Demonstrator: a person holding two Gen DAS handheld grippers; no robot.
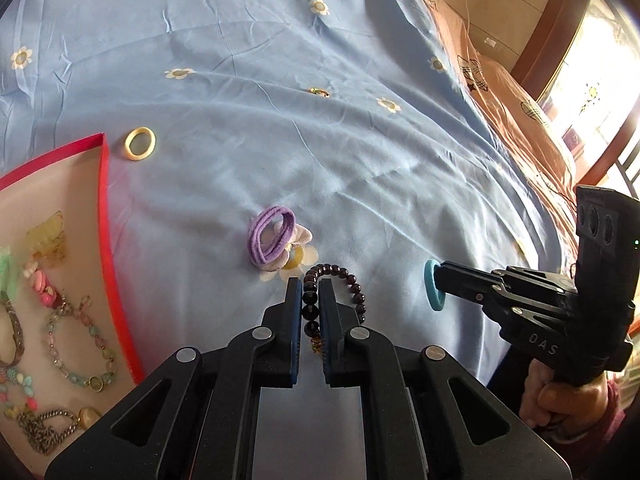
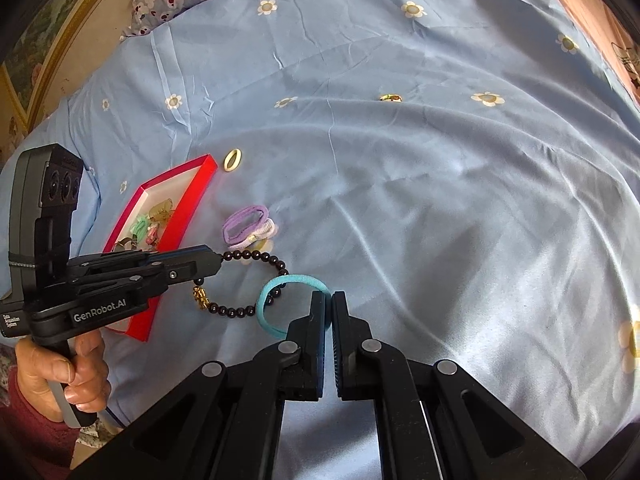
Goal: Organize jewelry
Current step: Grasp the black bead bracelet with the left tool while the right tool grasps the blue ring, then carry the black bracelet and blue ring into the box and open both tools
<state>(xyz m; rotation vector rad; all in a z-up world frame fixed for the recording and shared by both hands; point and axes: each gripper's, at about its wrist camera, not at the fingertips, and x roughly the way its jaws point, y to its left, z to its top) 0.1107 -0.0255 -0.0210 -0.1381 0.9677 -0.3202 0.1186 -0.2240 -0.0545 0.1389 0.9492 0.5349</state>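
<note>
left gripper (image 1: 310, 294) clamped on dark bead bracelet (image 1: 354, 286), right gripper (image 2: 331, 306) pinching teal hair tie (image 2: 266, 300) (both above blue sheet (image 1: 280, 140))

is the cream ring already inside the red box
No, the cream ring lies on the blue sheet just outside the corner of the red box.

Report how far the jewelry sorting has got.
Done: several bracelets, a chain and clips already lie in the red box. In hand: the left gripper is shut on the dark bead bracelet, the right gripper on the teal hair tie. Left on the bed sheet: the purple hair ties, the cream ring and a small gold piece.
</note>
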